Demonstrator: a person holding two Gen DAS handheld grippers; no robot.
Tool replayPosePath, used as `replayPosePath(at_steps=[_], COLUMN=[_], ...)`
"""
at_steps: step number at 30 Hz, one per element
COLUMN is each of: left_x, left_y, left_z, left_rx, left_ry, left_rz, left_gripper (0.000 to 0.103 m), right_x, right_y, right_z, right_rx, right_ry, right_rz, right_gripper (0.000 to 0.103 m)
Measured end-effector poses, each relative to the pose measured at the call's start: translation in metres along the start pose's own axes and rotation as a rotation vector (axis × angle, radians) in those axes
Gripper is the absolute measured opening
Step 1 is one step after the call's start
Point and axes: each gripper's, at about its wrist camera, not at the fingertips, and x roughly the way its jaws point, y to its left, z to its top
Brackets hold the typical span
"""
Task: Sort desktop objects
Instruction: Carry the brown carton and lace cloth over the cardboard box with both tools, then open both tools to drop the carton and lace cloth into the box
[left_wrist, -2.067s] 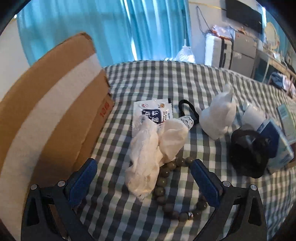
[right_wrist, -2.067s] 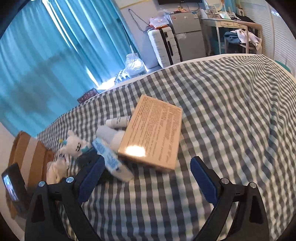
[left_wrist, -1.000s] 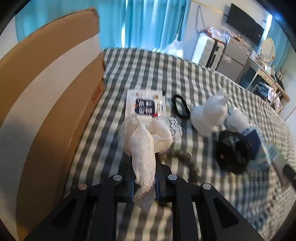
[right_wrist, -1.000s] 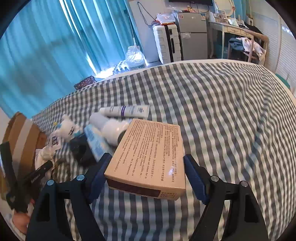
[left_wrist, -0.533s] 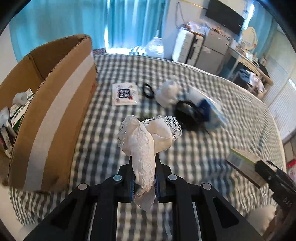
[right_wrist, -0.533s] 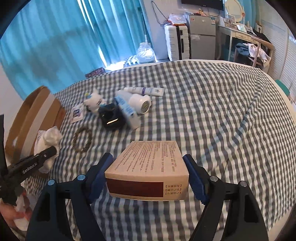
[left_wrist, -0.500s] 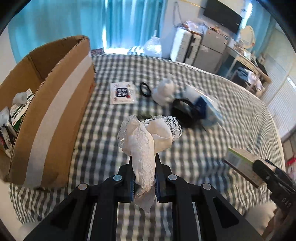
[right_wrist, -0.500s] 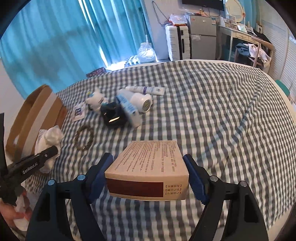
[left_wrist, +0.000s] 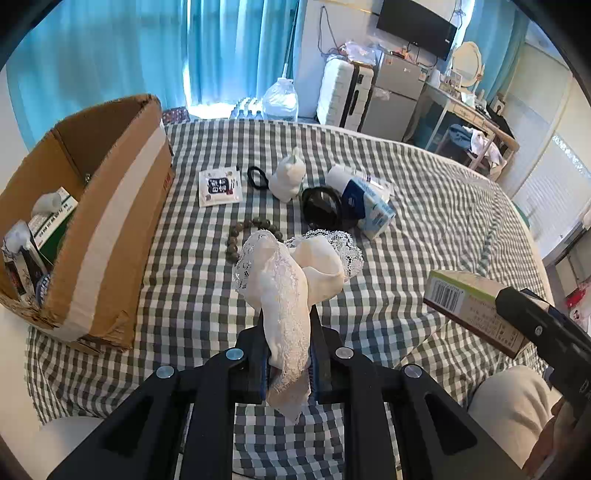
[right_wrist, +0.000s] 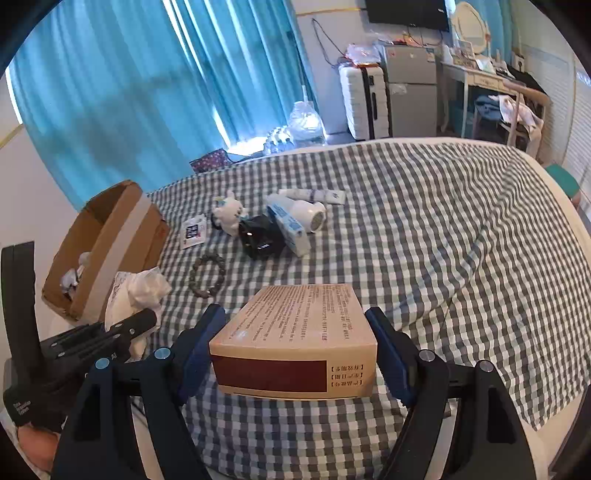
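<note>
My left gripper (left_wrist: 288, 354) is shut on a bundle of white lace cloth (left_wrist: 291, 280), held up above the checked bedcover. The cloth (right_wrist: 136, 291) and the left gripper (right_wrist: 142, 321) also show at the left of the right wrist view. My right gripper (right_wrist: 295, 350) is shut on a tan cardboard box (right_wrist: 295, 332), both blue pads pressing its sides, lifted above the bed. That box (left_wrist: 472, 306) appears at the right of the left wrist view. An open brown carton (left_wrist: 85, 221) with several items inside sits at the left edge of the bed.
On the bedcover (right_wrist: 424, 240) lie a bead bracelet (right_wrist: 207, 275), a white sachet (left_wrist: 219, 186), a black hair tie (left_wrist: 256, 177), a white plush toy (left_wrist: 290, 179), a black pouch (left_wrist: 321, 210), a blue-white pack (left_wrist: 369, 206), a white bottle (right_wrist: 310, 214) and a tube (right_wrist: 317, 194). A person's knee (left_wrist: 506, 402) shows low right.
Both grippers have risen and drawn back from the bed with their loads; more of the bedcover and the carton's inside now shows. The bracelet stays on the cover.
</note>
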Motion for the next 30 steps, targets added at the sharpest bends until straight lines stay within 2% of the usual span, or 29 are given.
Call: replayPosePath(at_steps=[7,12,17,20,24,30], left_x=[-0.026,-0.045,-0.073,-0.089,-0.103,-0.085], left_y=[0.015,0.038,0.076,0.104,0.150,0.213], left_z=[0.015,0.035,0.065,0.082,0.099,0.123], left_rx=[-0.017,-0.041,-0.088,-0.102,-0.169,-0.207], left_ry=[-0.057,-0.083,-0.133,-0.169,-0.190,-0.154], left_rz=[-0.001,-0.027,-0.028,0.005,0.051,0.167], left_gripper=[0.016,0.016,0.016,0.016,0.016,0.016], right_x=[-0.013,-0.032,-0.036,-0.035,-0.022,0.006], right_y=[0.030,0.062,0.103,0.136,0.181,0.236], right_z=[0.008,0.020,0.042,0.056,0.077,0.107], right_rx=[-0.056,-0.097,-0.125,-0.152,-0.177,-0.201], right_ry=[-0.025,-0.085,-0.087,-0.099,-0.087,-0.082], right_rz=[0.032,0.121,0.216,0.286,0.399,0.479], right_gripper=[0.077,0.077,0.076,0.076,0.076,0.076])
